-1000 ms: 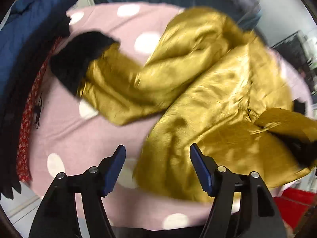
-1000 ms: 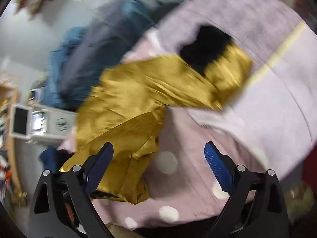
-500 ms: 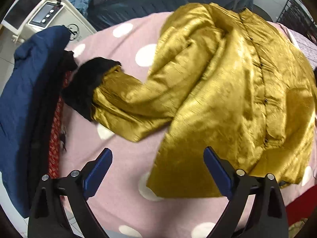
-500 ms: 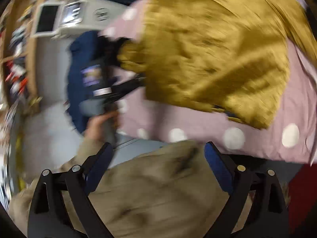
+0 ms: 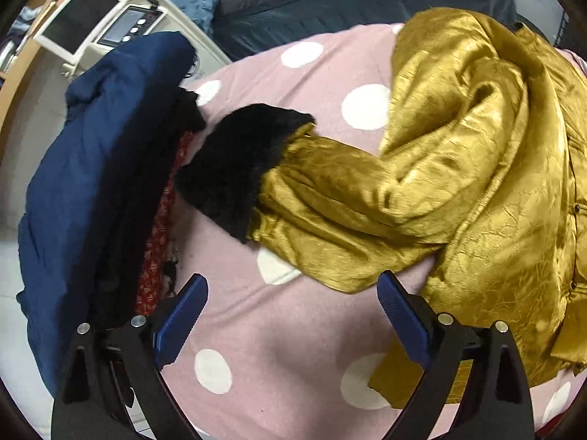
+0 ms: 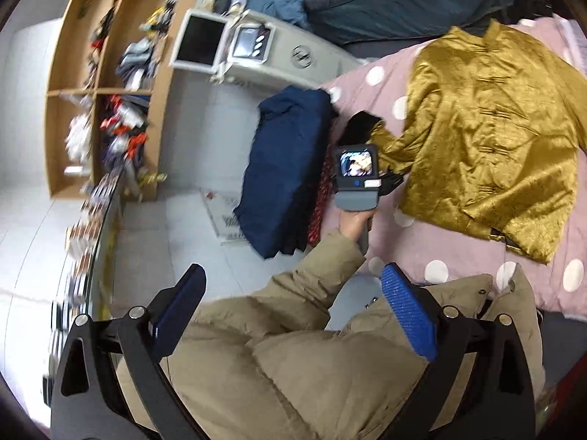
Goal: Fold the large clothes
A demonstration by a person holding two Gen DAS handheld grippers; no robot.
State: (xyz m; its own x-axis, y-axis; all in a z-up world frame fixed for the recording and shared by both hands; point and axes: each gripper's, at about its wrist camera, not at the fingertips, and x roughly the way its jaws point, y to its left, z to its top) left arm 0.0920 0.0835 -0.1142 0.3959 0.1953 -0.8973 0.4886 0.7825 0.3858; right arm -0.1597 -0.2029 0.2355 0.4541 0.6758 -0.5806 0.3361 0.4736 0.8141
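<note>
On the pink dotted bed, we see the gold jacket lying flat, its black cuff near the left edge beside a blue pile. Our left gripper and right gripper are both wide and hold nothing.
</note>
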